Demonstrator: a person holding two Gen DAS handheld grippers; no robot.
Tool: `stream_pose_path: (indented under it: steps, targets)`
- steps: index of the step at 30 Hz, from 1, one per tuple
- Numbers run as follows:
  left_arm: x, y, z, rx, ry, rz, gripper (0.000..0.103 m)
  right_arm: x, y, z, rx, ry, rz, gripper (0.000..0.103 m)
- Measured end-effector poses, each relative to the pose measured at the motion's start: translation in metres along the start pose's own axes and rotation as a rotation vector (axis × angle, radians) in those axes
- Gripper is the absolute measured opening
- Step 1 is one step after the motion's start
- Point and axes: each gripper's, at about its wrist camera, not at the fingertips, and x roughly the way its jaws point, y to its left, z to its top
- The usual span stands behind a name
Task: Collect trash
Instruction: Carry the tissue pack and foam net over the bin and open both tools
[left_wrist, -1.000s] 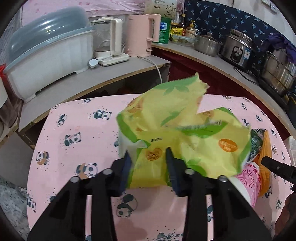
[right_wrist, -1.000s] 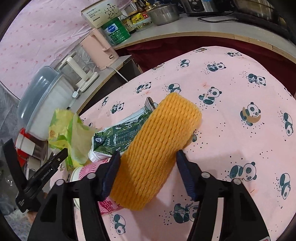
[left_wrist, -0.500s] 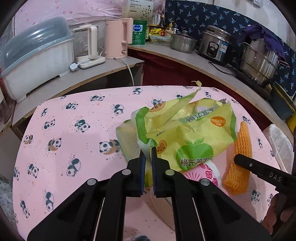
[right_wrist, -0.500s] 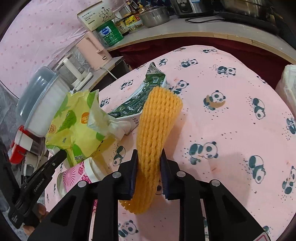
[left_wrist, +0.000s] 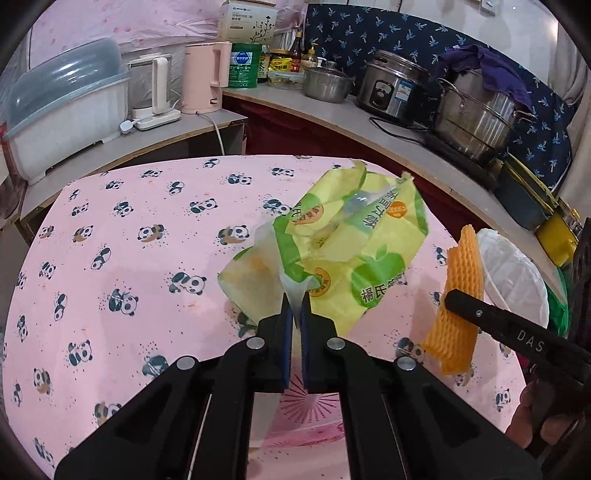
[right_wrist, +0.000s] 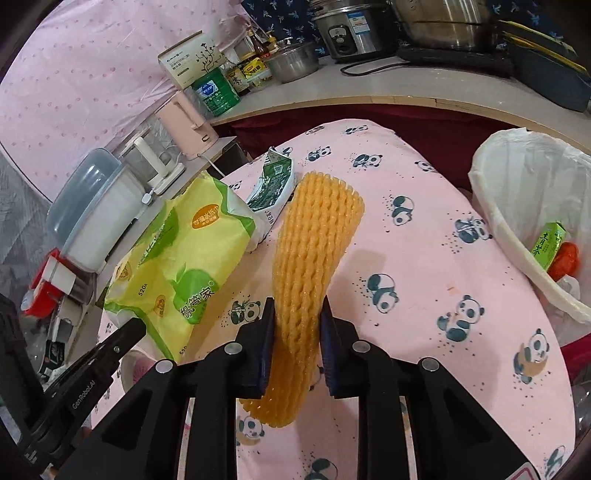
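My left gripper (left_wrist: 294, 306) is shut on a crumpled yellow-green plastic wrapper (left_wrist: 347, 251) and holds it above the pink panda tablecloth (left_wrist: 129, 258). The wrapper also shows in the right wrist view (right_wrist: 177, 273). My right gripper (right_wrist: 297, 321) is shut on an orange foam fruit net (right_wrist: 310, 254), lifted off the table; the net also shows in the left wrist view (left_wrist: 458, 295). A white-lined trash bin (right_wrist: 532, 214) stands at the table's right edge, with a green carton and orange trash inside.
A green milk carton (right_wrist: 275, 184) lies on the table behind the net. A pink-patterned cup (left_wrist: 306, 410) sits under my left gripper. Counters behind hold a pink kettle (left_wrist: 203, 81), a dish-rack box (left_wrist: 62, 110), pots and a rice cooker (left_wrist: 395, 88).
Both grippers closed on their items and lifted them. The wrapper and the foam net have moved up and to the right, toward the trash bin, which has come into view.
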Motion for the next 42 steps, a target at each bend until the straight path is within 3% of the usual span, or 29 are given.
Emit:
stream_pose_path:
  steps: [16, 42]
  targets:
    - [-0.028, -0.104, -0.014, 0.057, -0.007, -0.062, 0.003, -0.085, -0.074, -0.003, 0.074, -0.114, 0.012, 0.021]
    - [0.013, -0.265, -0.008, 0.245, 0.050, -0.180, 0.003, -0.165, -0.225, 0.010, 0.297, -0.275, -0.114, 0.021]
